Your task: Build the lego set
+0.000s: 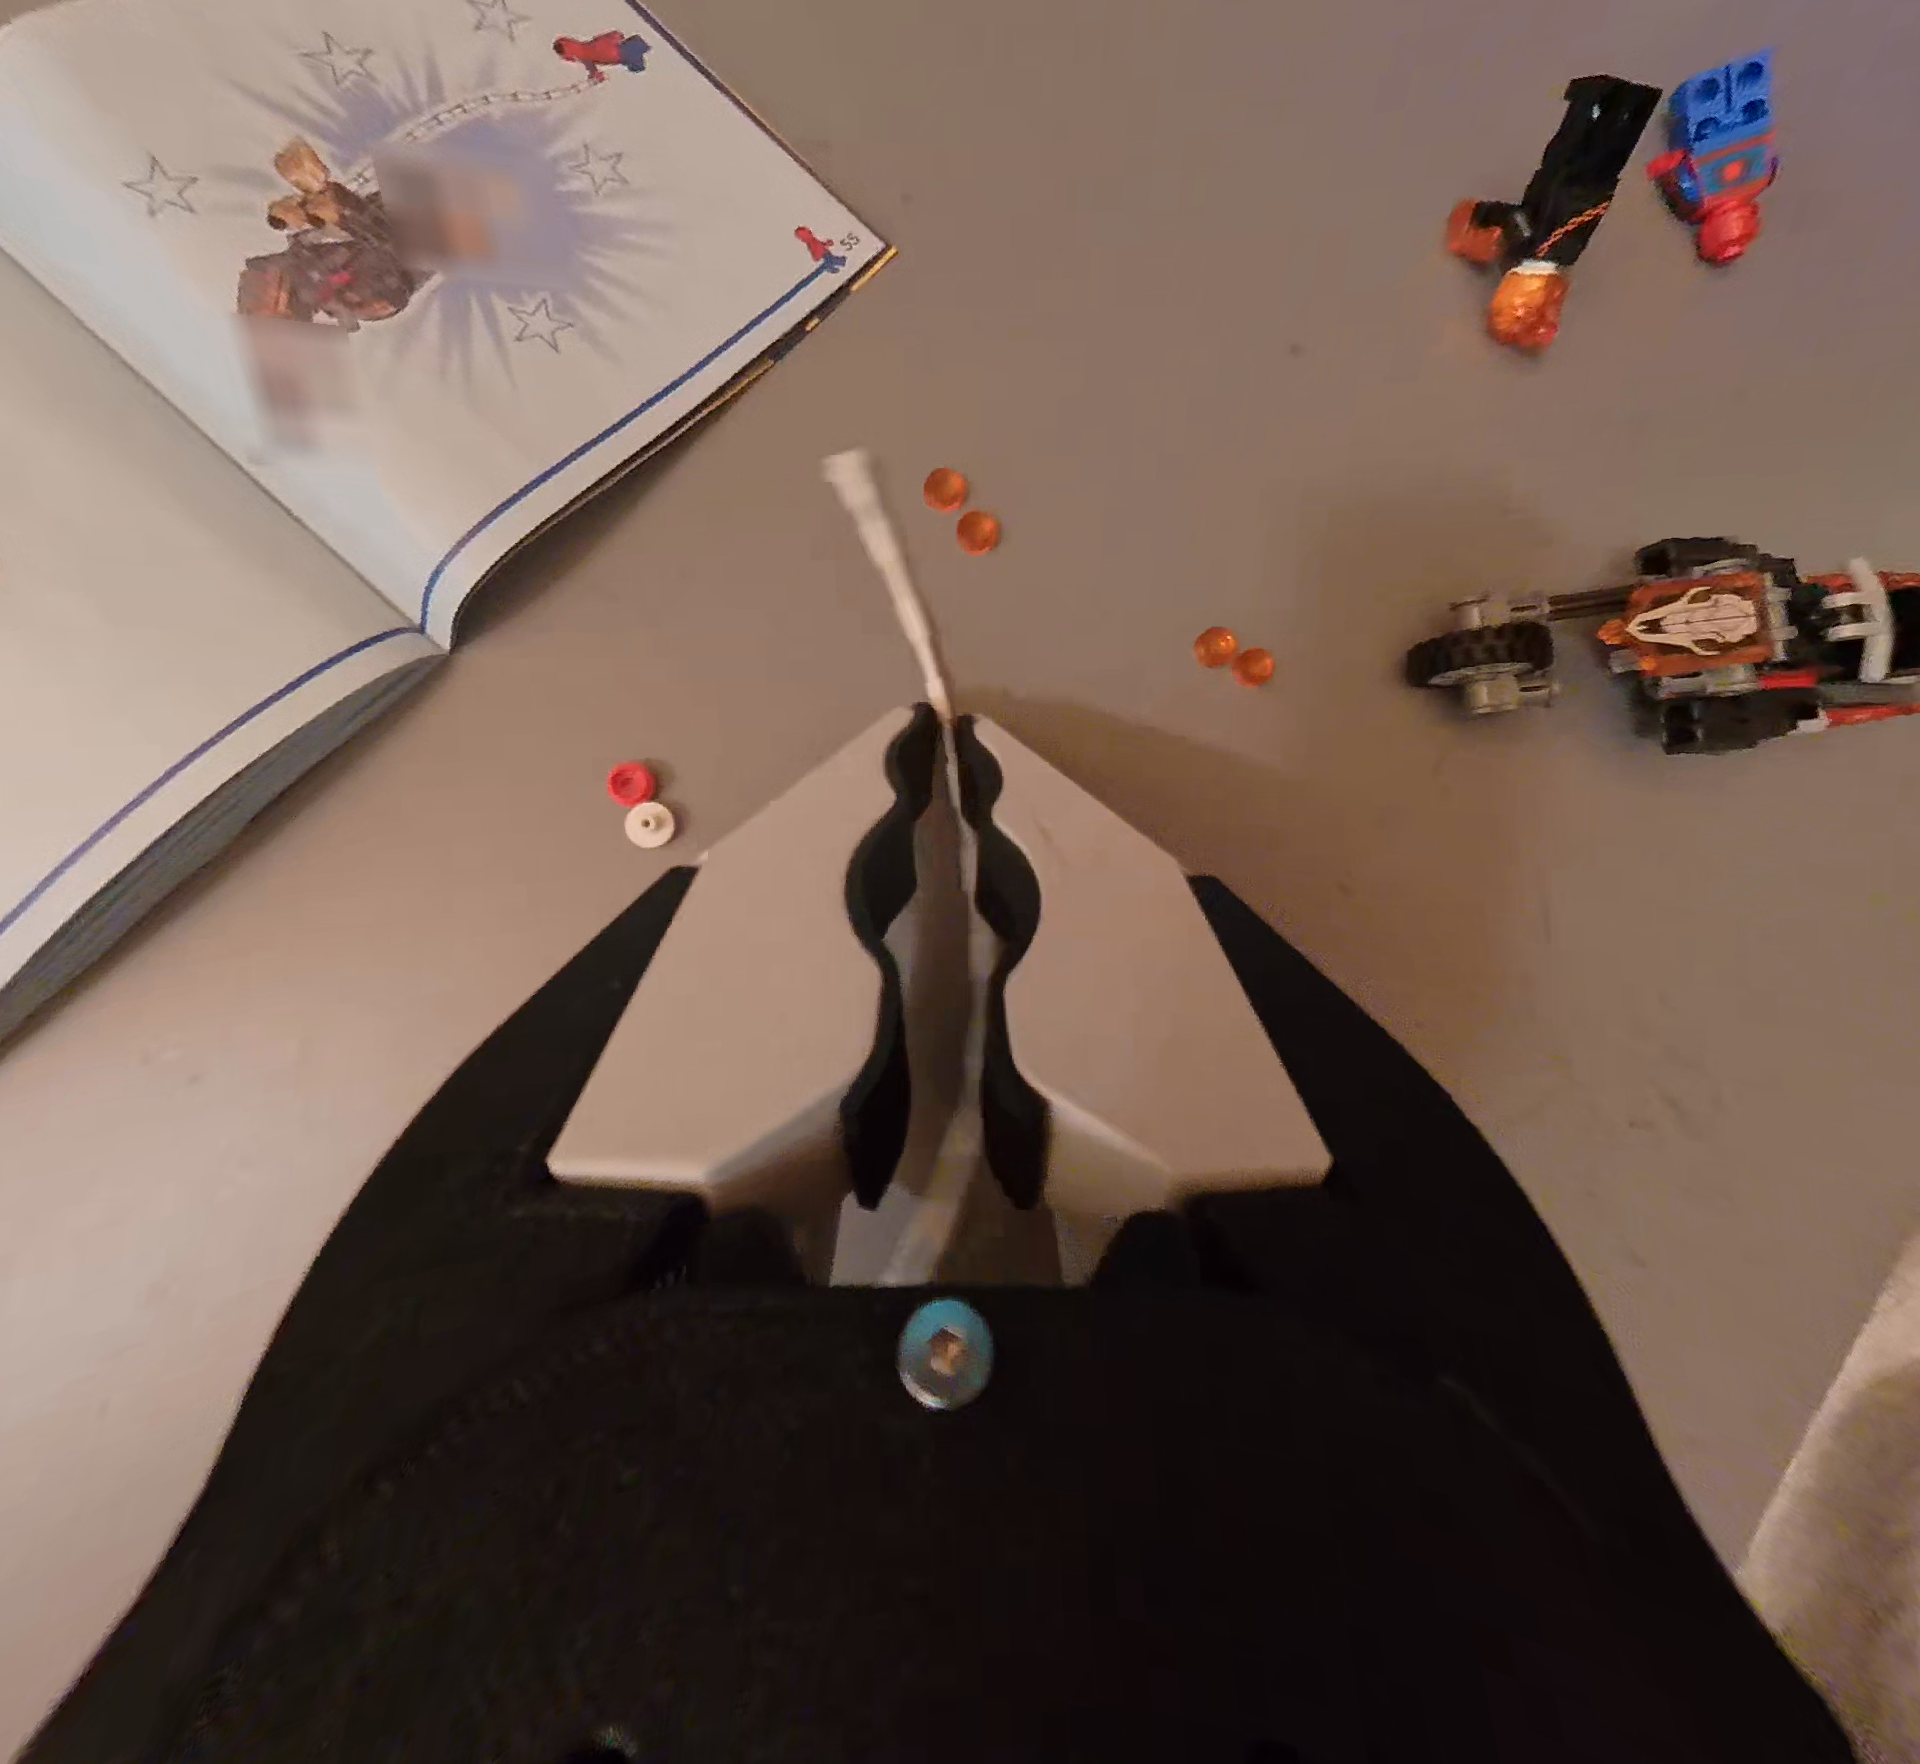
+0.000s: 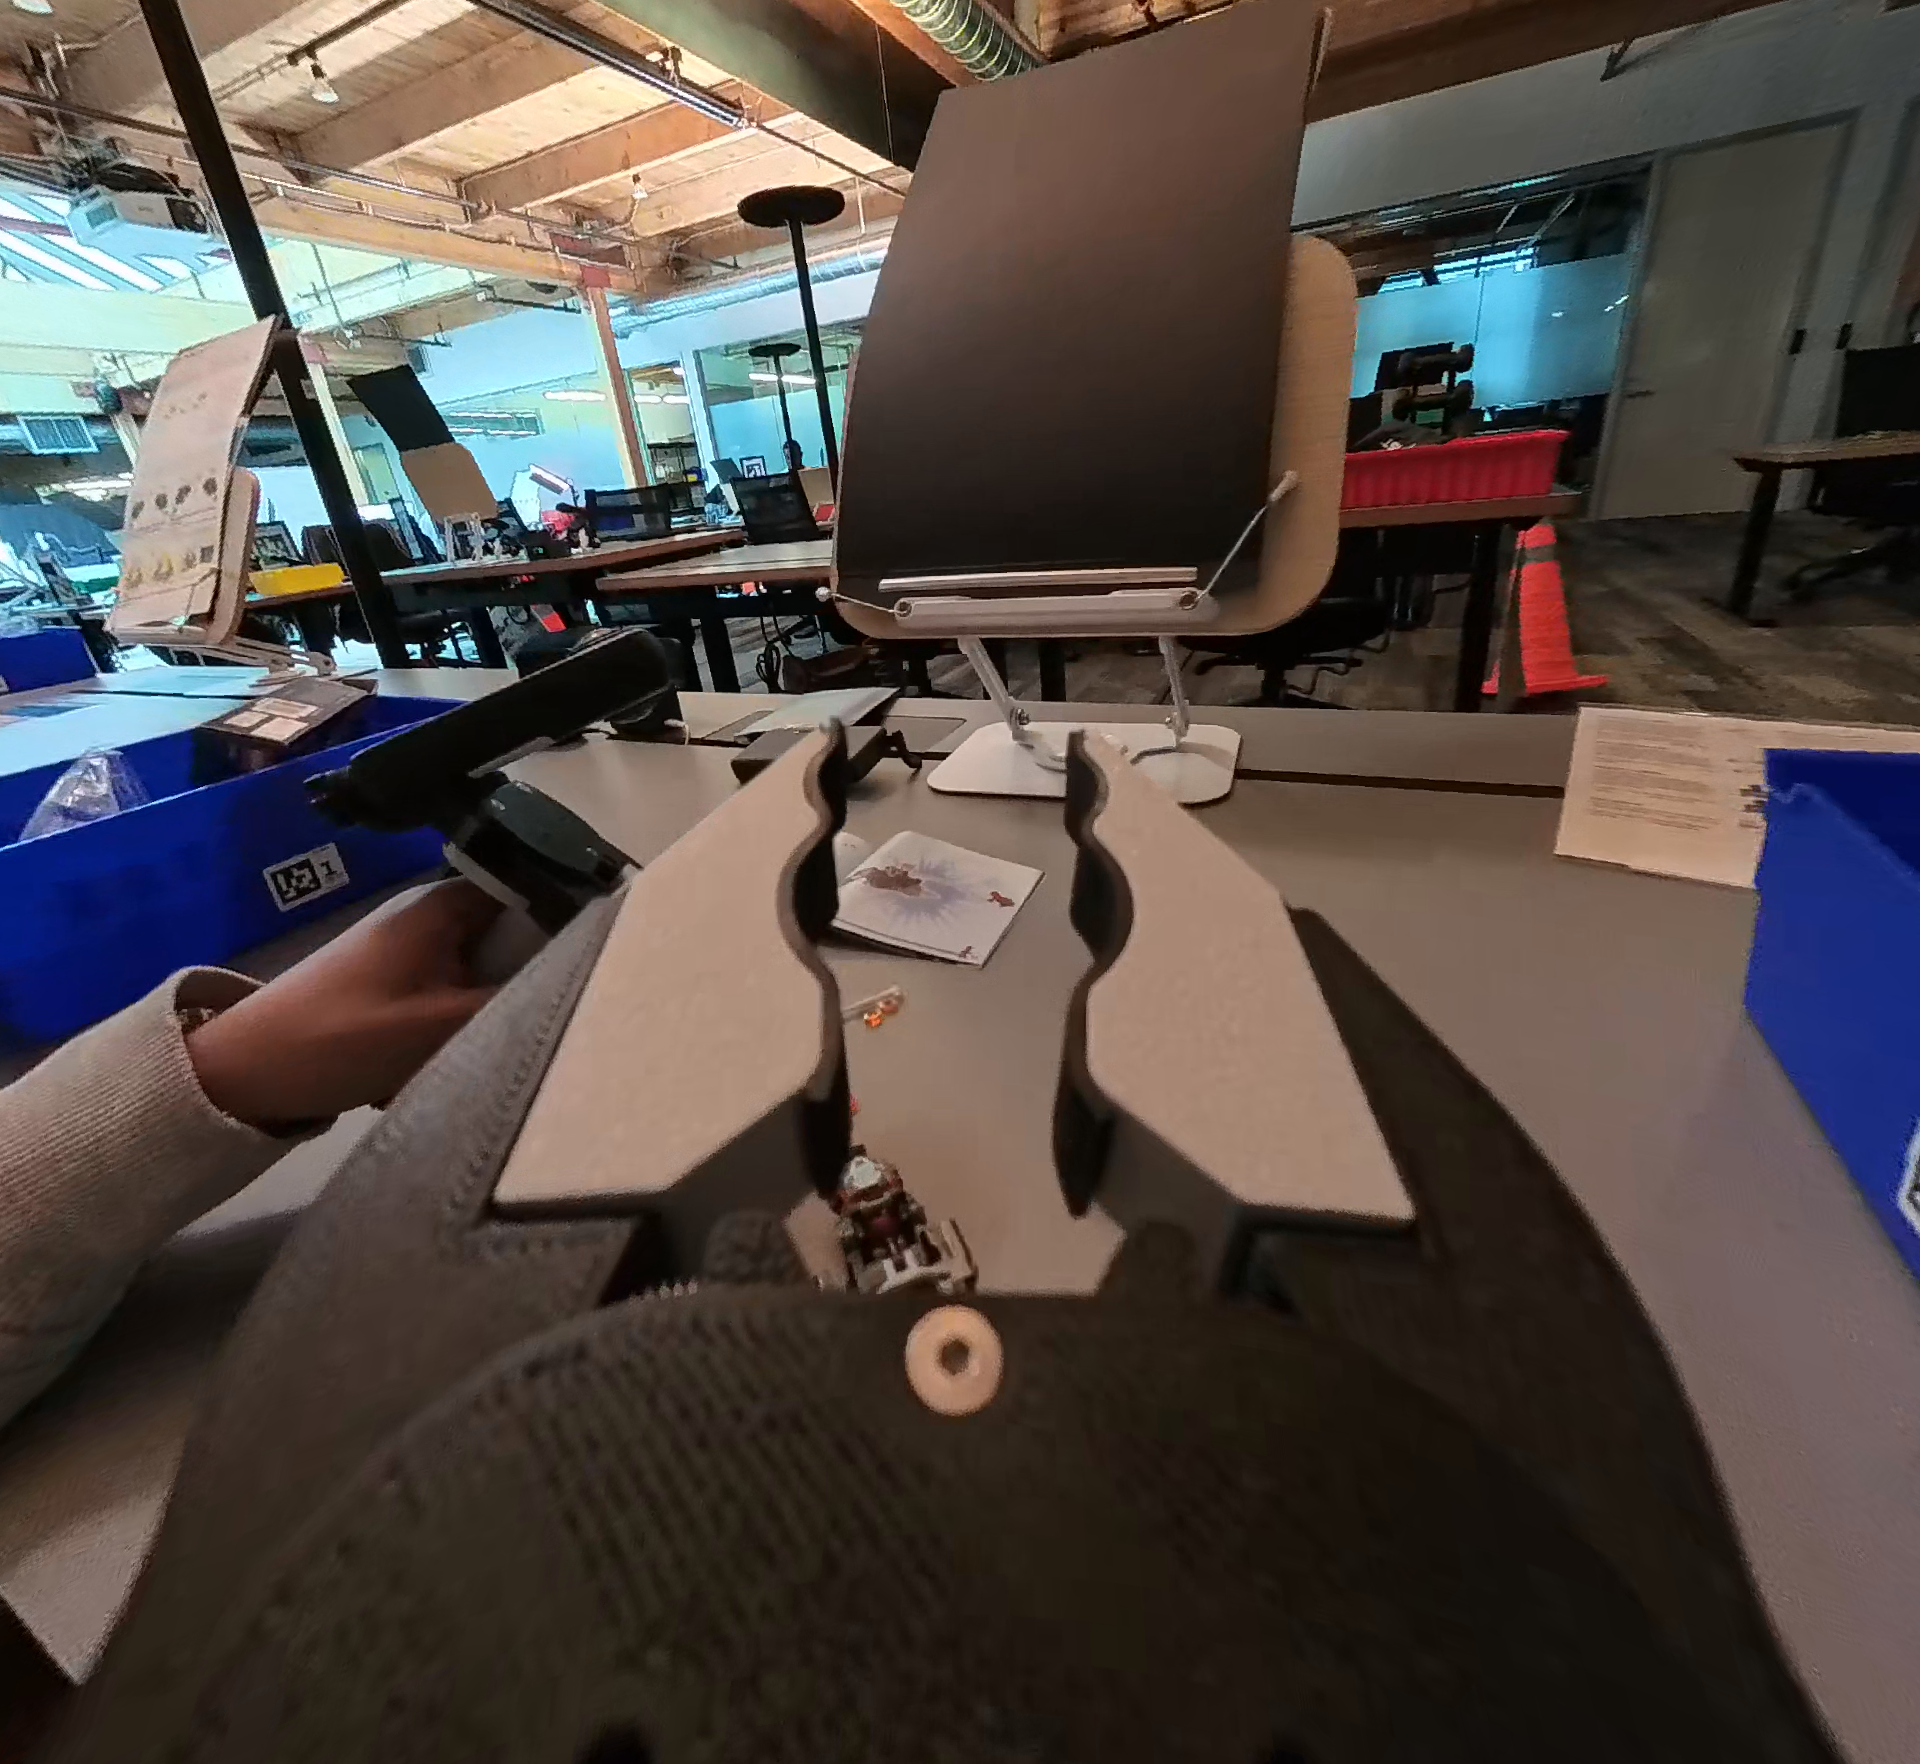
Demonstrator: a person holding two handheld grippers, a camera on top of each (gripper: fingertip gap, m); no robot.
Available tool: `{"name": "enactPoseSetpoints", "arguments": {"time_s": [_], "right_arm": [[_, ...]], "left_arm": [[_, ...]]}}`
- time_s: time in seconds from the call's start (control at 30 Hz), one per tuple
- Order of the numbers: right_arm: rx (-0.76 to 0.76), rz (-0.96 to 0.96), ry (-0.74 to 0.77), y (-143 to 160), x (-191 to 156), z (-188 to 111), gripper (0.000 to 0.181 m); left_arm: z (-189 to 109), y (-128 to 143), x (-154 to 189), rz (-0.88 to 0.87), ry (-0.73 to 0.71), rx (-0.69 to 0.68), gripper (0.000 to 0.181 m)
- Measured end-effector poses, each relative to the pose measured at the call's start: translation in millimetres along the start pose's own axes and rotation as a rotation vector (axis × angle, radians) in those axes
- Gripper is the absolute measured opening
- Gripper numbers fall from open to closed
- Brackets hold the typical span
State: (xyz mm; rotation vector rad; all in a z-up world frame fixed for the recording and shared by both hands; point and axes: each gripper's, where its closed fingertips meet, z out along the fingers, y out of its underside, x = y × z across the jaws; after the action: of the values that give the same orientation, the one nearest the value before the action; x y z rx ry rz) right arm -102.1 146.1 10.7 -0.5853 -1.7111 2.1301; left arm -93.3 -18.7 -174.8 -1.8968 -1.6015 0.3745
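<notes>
My left gripper (image 1: 941, 717) is shut on a long thin white Lego piece (image 1: 883, 571) that sticks out forward above the grey table. Small orange round studs (image 1: 961, 509) lie just beyond its tip, and two more orange studs (image 1: 1233, 654) lie to the right. A red stud (image 1: 632, 782) and a white stud (image 1: 651, 824) lie to the left. A built black-and-orange motorbike (image 1: 1683, 644) and two minifigures (image 1: 1558, 197) lie at right. My right gripper (image 2: 951, 758) is open and empty, held above the table; the motorbike (image 2: 894, 1226) shows between its finger bases.
An open instruction booklet (image 1: 343, 343) lies at the left of the table, also in the right wrist view (image 2: 935, 893). Blue bins (image 2: 135, 873) stand at the left and right (image 2: 1829, 976). A stand holding a dark board (image 2: 1081, 384) is at the table's back. A hand (image 2: 343, 1008) holds the left gripper. The white stud (image 1: 651, 824) is about 5 centimeters from my left fingertips and 30 centimeters from my right.
</notes>
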Motion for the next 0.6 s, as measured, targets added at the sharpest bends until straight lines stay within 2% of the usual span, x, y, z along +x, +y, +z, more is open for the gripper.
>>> {"name": "enactPoseSetpoints", "arguments": {"time_s": [0.17,0.27,0.33,0.47,0.6], "right_arm": [[-0.022,0.008,-0.025,3.8,-6.6,3.4,0.039],[-0.037,0.013,-0.039,4.3,-10.7,5.0,0.039],[-0.044,0.024,-0.056,4.4,-14.7,6.2,0.039],[-0.046,0.066,-0.127,6.0,-32.1,9.9,0.040],[-0.004,0.028,-0.172,-1.1,-49.2,10.1,0.028]], "left_arm": [[-6.2,-7.3,-5.4,-0.023,0.010,0.047,0.000],[-25.7,-28.6,-2.2,0.007,0.017,0.181,0.000],[-41.4,-45.2,10.2,0.046,0.071,0.296,0.000],[-72.6,-70.4,51.3,0.057,0.305,0.498,0.000],[-105.6,-82.7,103.8,-0.032,0.729,0.621,0.000]]}}
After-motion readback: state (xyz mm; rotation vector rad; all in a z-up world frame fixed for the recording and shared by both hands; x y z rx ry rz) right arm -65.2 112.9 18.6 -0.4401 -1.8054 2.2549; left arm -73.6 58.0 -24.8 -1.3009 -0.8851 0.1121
